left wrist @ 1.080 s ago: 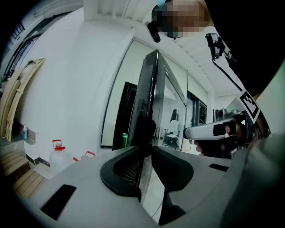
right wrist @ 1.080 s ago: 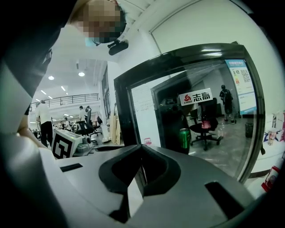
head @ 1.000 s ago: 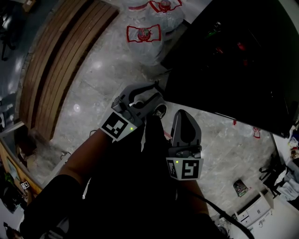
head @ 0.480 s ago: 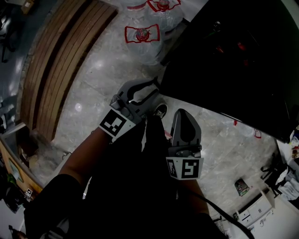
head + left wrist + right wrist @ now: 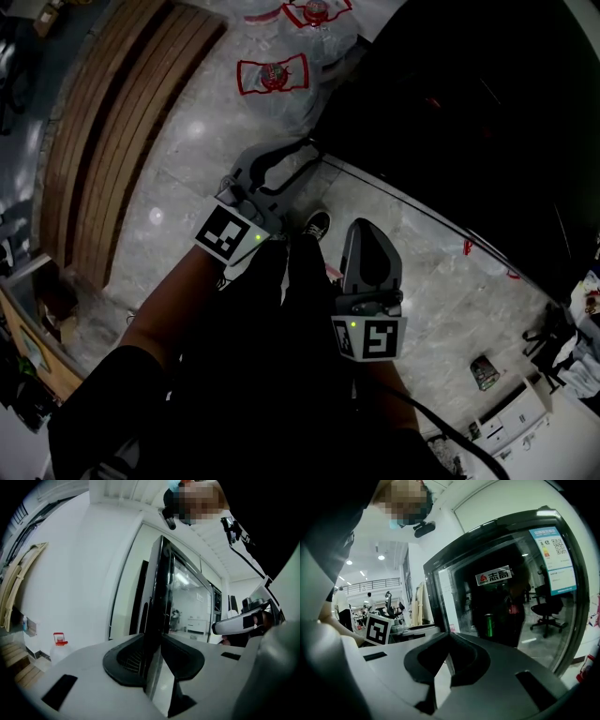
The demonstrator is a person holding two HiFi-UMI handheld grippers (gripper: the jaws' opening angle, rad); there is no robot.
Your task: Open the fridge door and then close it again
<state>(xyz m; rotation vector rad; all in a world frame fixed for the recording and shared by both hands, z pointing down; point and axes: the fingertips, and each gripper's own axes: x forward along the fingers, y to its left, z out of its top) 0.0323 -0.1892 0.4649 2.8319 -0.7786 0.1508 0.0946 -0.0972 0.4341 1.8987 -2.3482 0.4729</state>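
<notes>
- The left gripper [image 5: 314, 159], a grey two-jaw claw with a square-marker cube at its back, reaches toward the far right, up to the free edge of the tall black glass-fronted fridge door [image 5: 450, 141].
- In the left gripper view, that door edge [image 5: 159, 583] stands upright between the left gripper's [image 5: 152, 637] two dark-padded jaws. The jaws have just been opening. They now sit spread on either side of the edge, with a pale gap showing on the right, so they straddle it without clamping.
- A second dark upright shows just left of the door edge. I cannot tell how far the door stands from the cabinet.
- The right gripper [image 5: 367, 228], the same grey build, is held nearer and to the right of the left one. It is short of the door and touches nothing.
- In its own view the right gripper's [image 5: 449, 634] jaws meet at the tips with nothing between them.
- Past those jaws, the door glass [image 5: 506, 588] carries a red-and-white sign [image 5: 493, 577] and a blue label [image 5: 553, 559]. A green can [image 5: 488, 624] stands behind the glass.
- Clear plastic water jugs with red-and-white labels [image 5: 274, 77] stand on the pale marbled floor [image 5: 187, 169], far and just left of the fridge.
- A brown slatted wooden bench [image 5: 112, 131] runs along the far left.
- The person's dark shoe [image 5: 317, 223] rests on the floor between the two grippers.
</notes>
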